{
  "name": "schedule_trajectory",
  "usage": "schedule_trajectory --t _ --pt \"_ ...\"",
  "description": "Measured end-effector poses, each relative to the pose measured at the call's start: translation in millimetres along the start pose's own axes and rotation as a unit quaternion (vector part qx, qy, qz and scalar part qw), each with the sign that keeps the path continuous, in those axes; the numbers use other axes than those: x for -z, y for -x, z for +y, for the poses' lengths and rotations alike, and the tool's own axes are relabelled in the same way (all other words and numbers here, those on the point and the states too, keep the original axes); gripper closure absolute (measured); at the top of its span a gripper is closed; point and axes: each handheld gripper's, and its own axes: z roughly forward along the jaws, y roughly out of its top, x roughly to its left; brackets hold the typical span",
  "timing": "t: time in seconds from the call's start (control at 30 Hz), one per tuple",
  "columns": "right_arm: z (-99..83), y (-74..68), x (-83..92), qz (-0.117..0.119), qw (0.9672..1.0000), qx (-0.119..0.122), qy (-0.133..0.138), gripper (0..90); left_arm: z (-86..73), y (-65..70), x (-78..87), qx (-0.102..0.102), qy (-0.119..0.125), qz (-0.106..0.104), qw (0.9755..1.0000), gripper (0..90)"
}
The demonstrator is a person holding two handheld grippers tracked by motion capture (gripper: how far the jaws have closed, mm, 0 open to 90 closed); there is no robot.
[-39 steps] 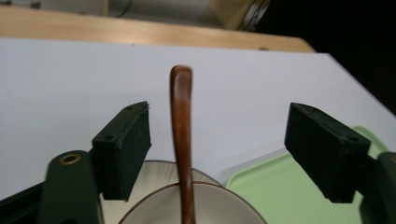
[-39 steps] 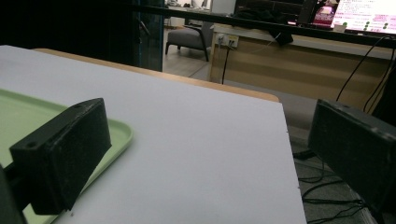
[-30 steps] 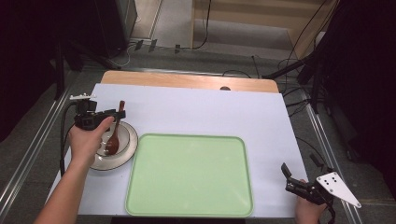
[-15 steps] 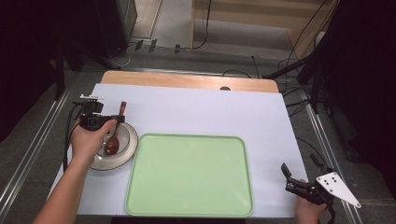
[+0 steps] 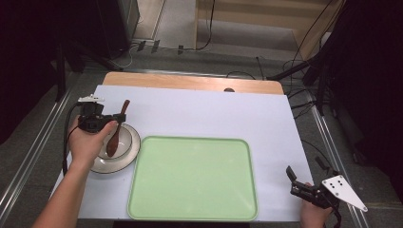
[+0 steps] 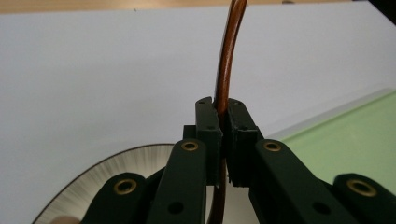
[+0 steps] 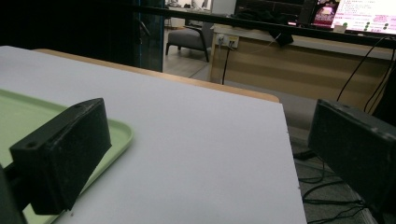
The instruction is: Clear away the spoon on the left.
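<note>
A brown wooden spoon (image 5: 113,142) rests with its bowl in a white plate (image 5: 130,152) at the table's left, its handle rising toward the far side. My left gripper (image 5: 118,118) has just been closing and now stands shut on the spoon's handle. In the left gripper view the curved handle (image 6: 227,60) runs up between the pressed-together jaws of that gripper (image 6: 223,116), above the plate (image 6: 116,163). My right gripper (image 5: 304,171) hovers at the table's near right corner, open with nothing between its jaws (image 7: 210,149).
A large pale green tray (image 5: 192,175) lies at the middle of the white table cover, right beside the plate. Its corner (image 7: 28,112) lies to the left in the right gripper view. A wooden table edge (image 5: 190,81) runs along the far side, with cables on the floor beyond.
The left gripper's jaws have closed onto the spoon's handle, and the hand has shifted slightly left. The right gripper has stayed put.
</note>
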Motion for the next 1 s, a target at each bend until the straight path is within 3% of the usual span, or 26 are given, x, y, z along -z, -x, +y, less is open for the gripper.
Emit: schedule_trajectory --t 0.07,0.27,0.47,0.77,1.0 --pt "0.0 0.0 0.0 0.000 1.0000 0.000 0.000 0.0 0.8 0.7 4.8 0.006 0.019 0.005 0.9998 85.6" --pt "0.0 -0.1 -0.1 0.000 1.0000 0.000 0.000 0.0 3.4 1.5 18.7 0.021 0.056 -0.023 0.9980 85.6" --pt "0.0 -0.1 0.1 0.000 1.0000 0.000 0.000 0.0 4.5 8.2 27.6 0.022 0.064 -0.026 0.9974 85.6" --pt "-0.1 0.0 0.1 0.000 1.0000 0.001 0.001 0.0 7.0 35.2 46.8 0.007 0.091 -0.050 0.9945 85.6" --pt "0.0 -0.1 -0.2 0.000 1.0000 0.001 0.000 0.0 -2.6 55.9 51.9 -0.003 0.109 -0.066 0.9918 85.6"
